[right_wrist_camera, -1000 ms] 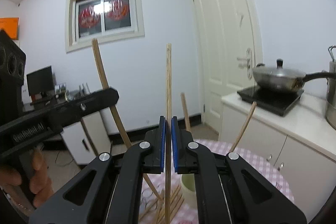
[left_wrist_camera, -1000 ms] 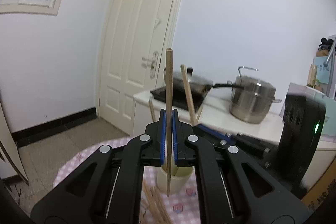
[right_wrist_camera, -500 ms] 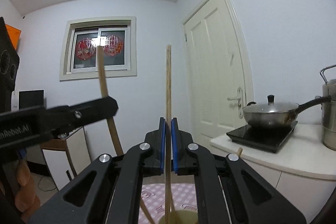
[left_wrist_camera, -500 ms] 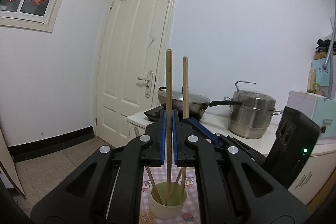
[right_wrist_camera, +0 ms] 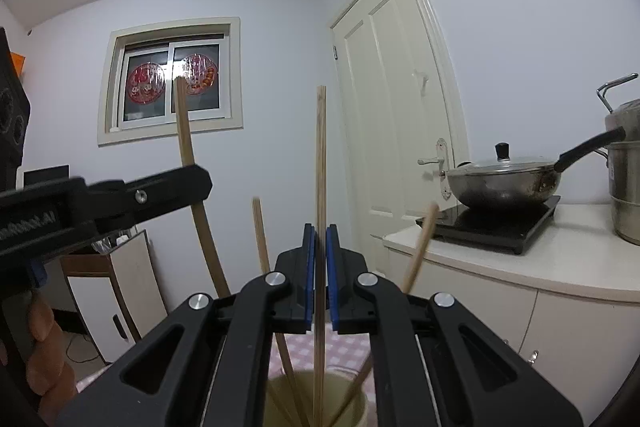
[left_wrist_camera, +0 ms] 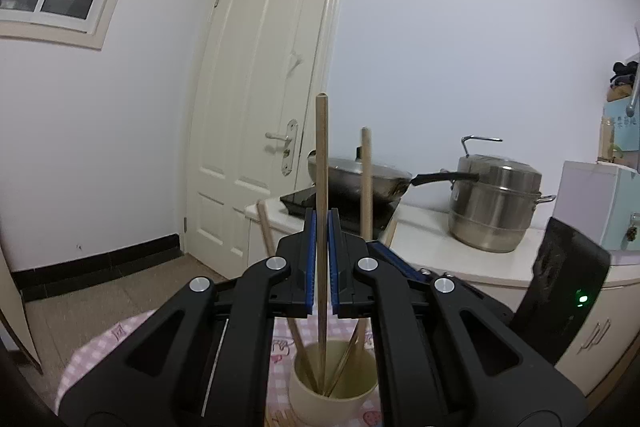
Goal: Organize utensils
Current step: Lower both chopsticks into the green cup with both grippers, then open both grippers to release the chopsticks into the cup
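Observation:
In the left wrist view my left gripper (left_wrist_camera: pixel 322 227) is shut on an upright wooden chopstick (left_wrist_camera: pixel 321 155), whose lower end reaches into the cream cup (left_wrist_camera: pixel 332 393) on the table. Just behind it, my right gripper (left_wrist_camera: pixel 384 255) holds a second chopstick (left_wrist_camera: pixel 366 179) over the same cup. In the right wrist view my right gripper (right_wrist_camera: pixel 320 239) is shut on its upright chopstick (right_wrist_camera: pixel 320 167), with the tip inside the cup (right_wrist_camera: pixel 352 403). The left gripper (right_wrist_camera: pixel 176 187) comes in from the left with its chopstick (right_wrist_camera: pixel 186 147). Two or three more chopsticks lean in the cup.
The cup stands on a pink checked tablecloth (left_wrist_camera: pixel 120 339), with loose chopsticks (left_wrist_camera: pixel 280 419) in front of it. Behind is a white counter (left_wrist_camera: pixel 420 227) with a lidded pan (left_wrist_camera: pixel 360 175) on a black cooktop and a steel pot (left_wrist_camera: pixel 492 203). A person's hand (right_wrist_camera: pixel 44 339) holds the left gripper.
Both grippers have come down and closer to the cup. The two held chopsticks, earlier above the table, now have their lower ends inside the cup. Both grips stay shut.

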{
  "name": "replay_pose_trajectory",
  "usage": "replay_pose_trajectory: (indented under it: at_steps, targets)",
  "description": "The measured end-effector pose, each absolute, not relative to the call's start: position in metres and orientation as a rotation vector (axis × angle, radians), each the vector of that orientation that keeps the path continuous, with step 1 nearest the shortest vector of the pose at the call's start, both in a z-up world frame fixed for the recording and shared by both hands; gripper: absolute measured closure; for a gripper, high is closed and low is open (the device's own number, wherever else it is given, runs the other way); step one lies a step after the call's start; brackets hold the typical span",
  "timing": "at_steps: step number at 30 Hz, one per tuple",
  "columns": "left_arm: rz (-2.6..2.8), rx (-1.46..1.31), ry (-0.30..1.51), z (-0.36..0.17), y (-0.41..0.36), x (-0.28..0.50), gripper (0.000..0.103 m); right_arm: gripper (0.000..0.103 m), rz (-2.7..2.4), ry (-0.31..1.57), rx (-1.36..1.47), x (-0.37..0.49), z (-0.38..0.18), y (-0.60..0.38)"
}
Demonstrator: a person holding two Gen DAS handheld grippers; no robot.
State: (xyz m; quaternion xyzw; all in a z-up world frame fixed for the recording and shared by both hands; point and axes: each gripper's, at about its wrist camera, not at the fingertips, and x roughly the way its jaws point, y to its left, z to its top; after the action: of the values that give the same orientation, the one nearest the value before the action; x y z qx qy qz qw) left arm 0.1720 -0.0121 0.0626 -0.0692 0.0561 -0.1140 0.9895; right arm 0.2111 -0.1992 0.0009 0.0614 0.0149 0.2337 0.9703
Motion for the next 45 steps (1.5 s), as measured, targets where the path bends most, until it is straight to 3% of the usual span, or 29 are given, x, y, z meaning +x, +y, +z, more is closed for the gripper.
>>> replay_pose_trajectory:
  at_steps: [12,37,39,41,42,45]
  targets:
    - [-0.236,-0.203,0.188,0.028,-0.004,0.173,0.097,0.098,0.421,0.093,0.051,0.188,-0.024,-0.194]
    - [-0.267,-0.305,0.301,0.014,0.005,0.177,0.094,0.094,0.396,0.25,0.071,0.179,-0.044,-0.197]
    - [-0.264,-0.312,0.303,0.013,0.007,0.176,0.088,0.094,0.394,0.259,0.074,0.181,-0.045,-0.198]
    - [-0.264,-0.324,0.296,0.012,0.008,0.174,0.069,0.094,0.392,0.263,0.075,0.181,-0.047,-0.198]
    - [-0.263,-0.33,0.287,0.012,0.009,0.172,0.049,0.094,0.393,0.264,0.077,0.181,-0.047,-0.198]
    - [-0.264,-0.321,0.263,0.014,0.009,0.167,0.046,0.093,0.392,0.268,0.079,0.182,-0.048,-0.199]
